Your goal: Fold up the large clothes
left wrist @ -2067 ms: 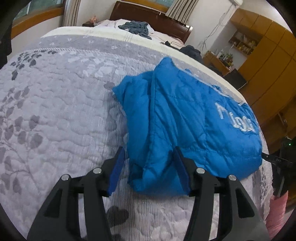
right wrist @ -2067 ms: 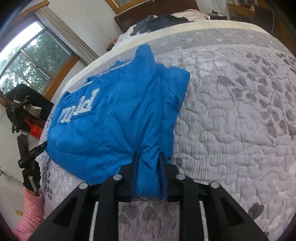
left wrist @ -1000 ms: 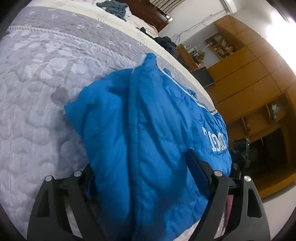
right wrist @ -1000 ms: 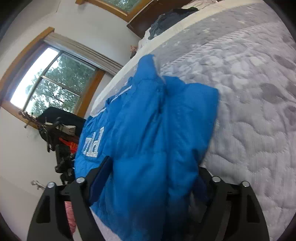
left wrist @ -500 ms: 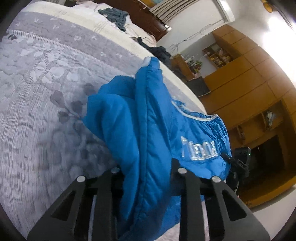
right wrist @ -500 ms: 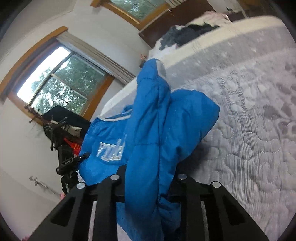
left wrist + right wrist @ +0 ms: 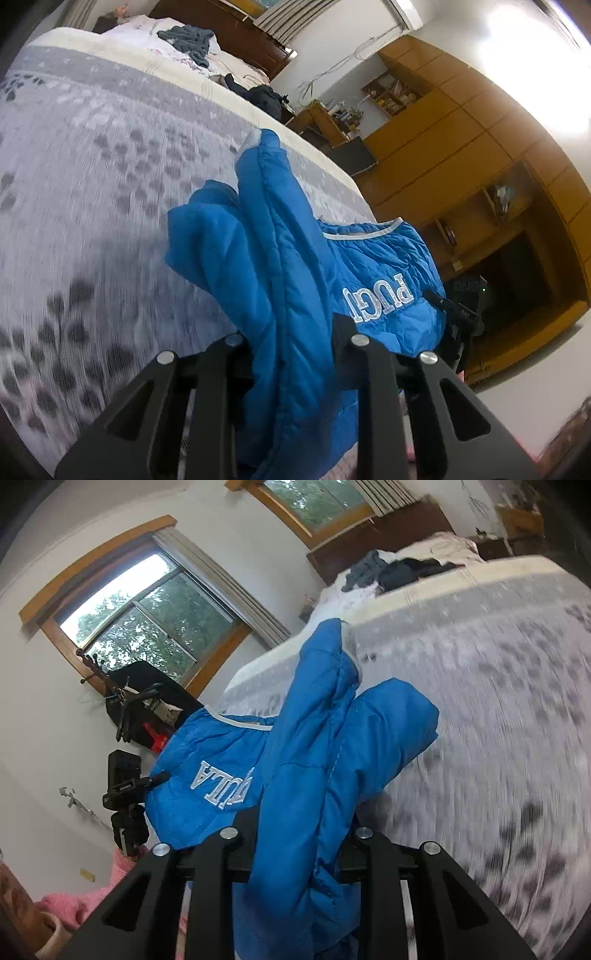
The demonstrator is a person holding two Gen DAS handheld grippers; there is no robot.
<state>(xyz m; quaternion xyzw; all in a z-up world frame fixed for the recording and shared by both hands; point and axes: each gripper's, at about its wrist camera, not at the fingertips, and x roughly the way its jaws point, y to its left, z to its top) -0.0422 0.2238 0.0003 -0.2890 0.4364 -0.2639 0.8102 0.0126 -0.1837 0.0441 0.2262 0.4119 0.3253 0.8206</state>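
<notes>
Both the left tool (image 7: 291, 354) and the right tool (image 7: 295, 842) grip the blue down jacket (image 7: 280, 266), so they should lift evenly above the bed (image 7: 92, 177) to keep the fold straight.

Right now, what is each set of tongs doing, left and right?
Left tongs: closed on the blue puffer jacket.
Right tongs: closed on the same jacket.
</notes>
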